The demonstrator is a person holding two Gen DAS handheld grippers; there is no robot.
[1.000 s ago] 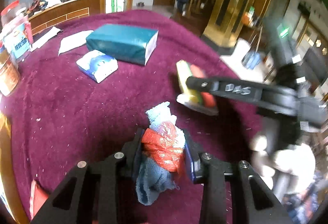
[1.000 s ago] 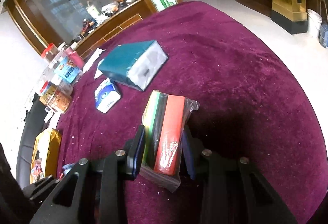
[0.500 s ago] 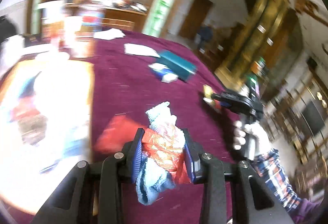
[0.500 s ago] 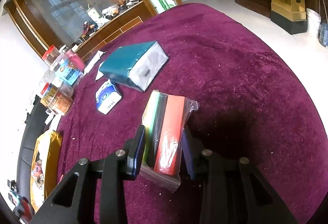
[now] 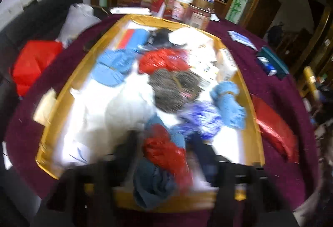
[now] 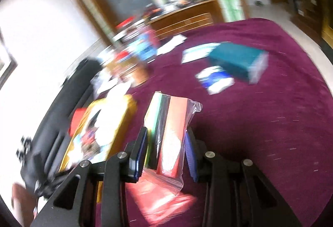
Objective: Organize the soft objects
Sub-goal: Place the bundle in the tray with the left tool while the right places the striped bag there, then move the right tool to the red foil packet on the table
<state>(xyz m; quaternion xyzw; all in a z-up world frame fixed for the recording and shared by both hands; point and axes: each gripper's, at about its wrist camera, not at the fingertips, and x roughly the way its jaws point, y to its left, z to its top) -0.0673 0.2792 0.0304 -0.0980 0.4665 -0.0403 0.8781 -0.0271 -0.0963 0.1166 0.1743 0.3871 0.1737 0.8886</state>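
Observation:
My left gripper [image 5: 164, 156] is shut on a blue cloth bundle with a red wrapper [image 5: 160, 162] and holds it over the near edge of a yellow-rimmed box [image 5: 249, 102] full of soft items; this view is blurred. My right gripper [image 6: 166, 143] is shut on a bagged pack of coloured sponges [image 6: 168, 129], held above the maroon tablecloth [image 6: 270, 123]. The yellow box also shows in the right wrist view [image 6: 124, 110], to the left of the pack.
A teal tissue box [image 6: 237, 60] and a small blue-white tissue pack [image 6: 216, 79] lie further back on the table. A red packet [image 5: 274, 127] lies right of the box, a red bag [image 5: 33, 62] to its left. Jars and bottles [image 5: 191, 6] stand behind the box.
My left gripper has swung left with the bundle, from above the bare cloth to above the box. My right gripper has turned left with the sponge pack, toward the box.

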